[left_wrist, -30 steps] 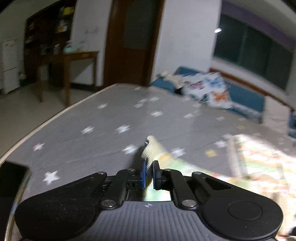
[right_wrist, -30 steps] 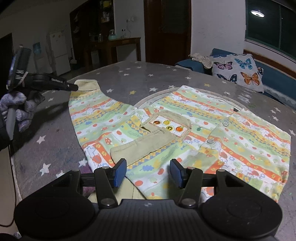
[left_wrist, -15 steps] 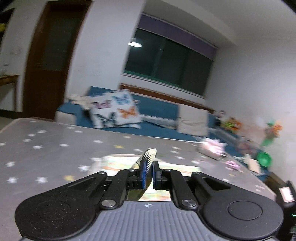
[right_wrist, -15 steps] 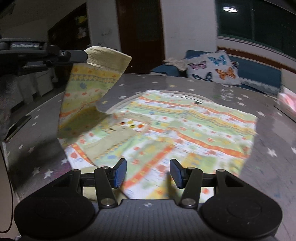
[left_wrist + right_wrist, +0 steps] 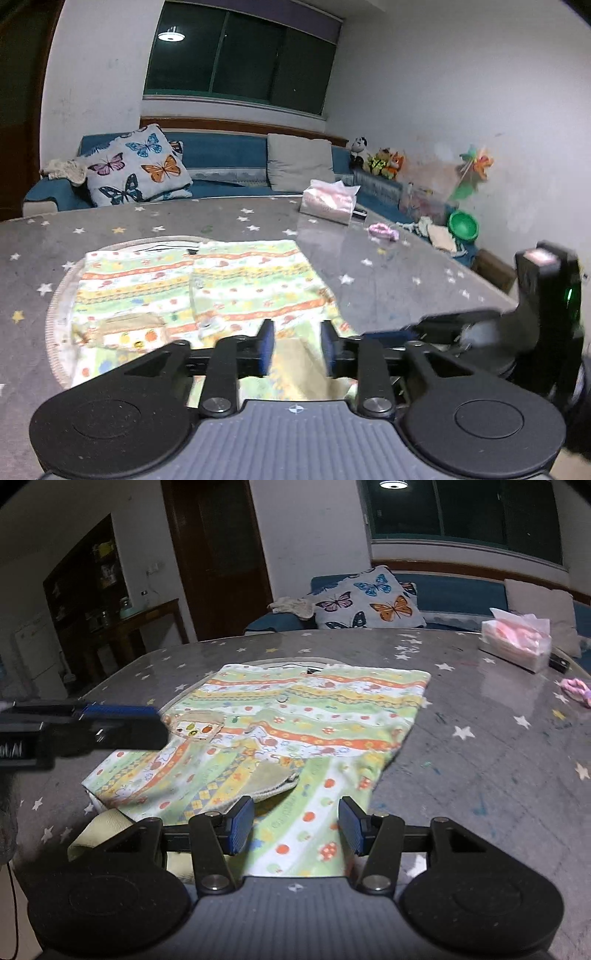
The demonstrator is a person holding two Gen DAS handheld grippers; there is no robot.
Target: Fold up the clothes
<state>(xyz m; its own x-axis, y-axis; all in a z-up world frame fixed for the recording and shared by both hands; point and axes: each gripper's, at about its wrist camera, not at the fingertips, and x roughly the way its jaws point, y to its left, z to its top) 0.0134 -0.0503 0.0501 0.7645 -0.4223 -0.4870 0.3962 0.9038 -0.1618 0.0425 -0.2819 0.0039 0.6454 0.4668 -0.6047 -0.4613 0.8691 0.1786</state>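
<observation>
A child's striped green, yellow and orange garment [image 5: 314, 716] lies flat on the grey star-print table [image 5: 480, 738]. Its left sleeve is folded across the body, with the beige cuff [image 5: 273, 779] lying near the middle. In the left wrist view the garment [image 5: 221, 284] lies ahead. My left gripper [image 5: 297, 349] is open just above the folded sleeve cloth, holding nothing. It also shows in the right wrist view [image 5: 122, 716] at the left. My right gripper [image 5: 297, 825] is open and empty over the garment's near hem. It shows in the left wrist view [image 5: 424, 328] at the right.
A pink tissue pack [image 5: 515, 644] and a small pink item [image 5: 576, 686] lie at the far right of the table. A blue sofa with a butterfly pillow [image 5: 369, 603] stands behind the table. A wooden side table [image 5: 147, 627] is at far left.
My left gripper carried the sleeve cuff over the garment, opened and let it go. The sleeve now lies folded across the body. The right gripper stayed open near the hem.
</observation>
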